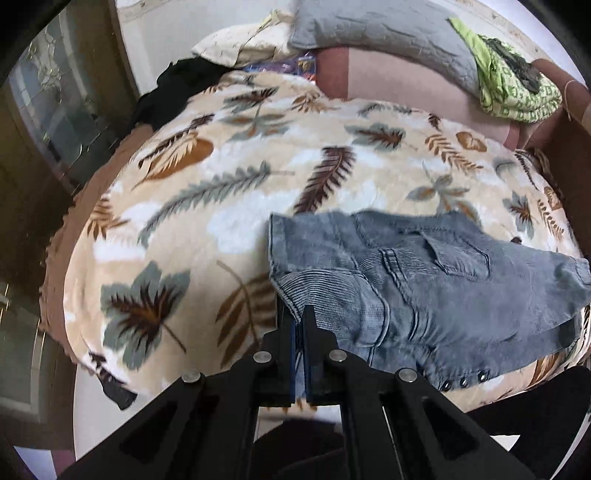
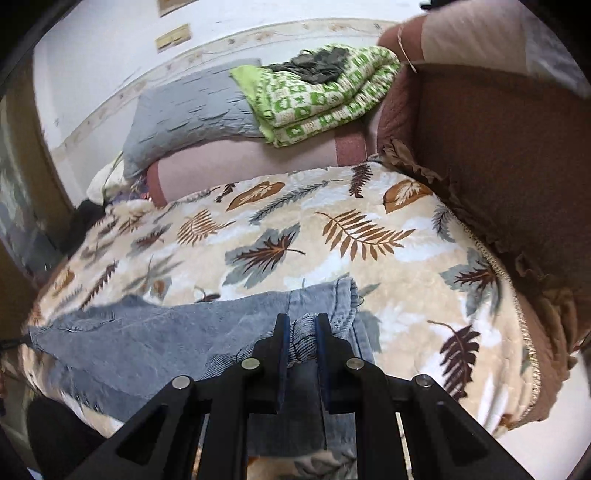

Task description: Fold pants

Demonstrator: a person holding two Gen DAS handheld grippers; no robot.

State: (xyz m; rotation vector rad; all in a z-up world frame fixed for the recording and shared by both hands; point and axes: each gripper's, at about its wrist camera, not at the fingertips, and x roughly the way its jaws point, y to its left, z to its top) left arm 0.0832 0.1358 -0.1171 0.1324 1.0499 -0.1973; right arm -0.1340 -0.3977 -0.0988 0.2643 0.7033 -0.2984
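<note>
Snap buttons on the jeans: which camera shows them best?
The left wrist view. The snap buttons sit in a row at the near edge of the jeans, unobstructed. In the right wrist view the jeans show only plain denim; no snaps are visible.

two wrist views, both close over the bed

each camera looks forward and steeply down along its own fingers. both share the leaf blanket, jeans, grey pillow and green quilt.

Blanket open; pillows probably block beyond.
</note>
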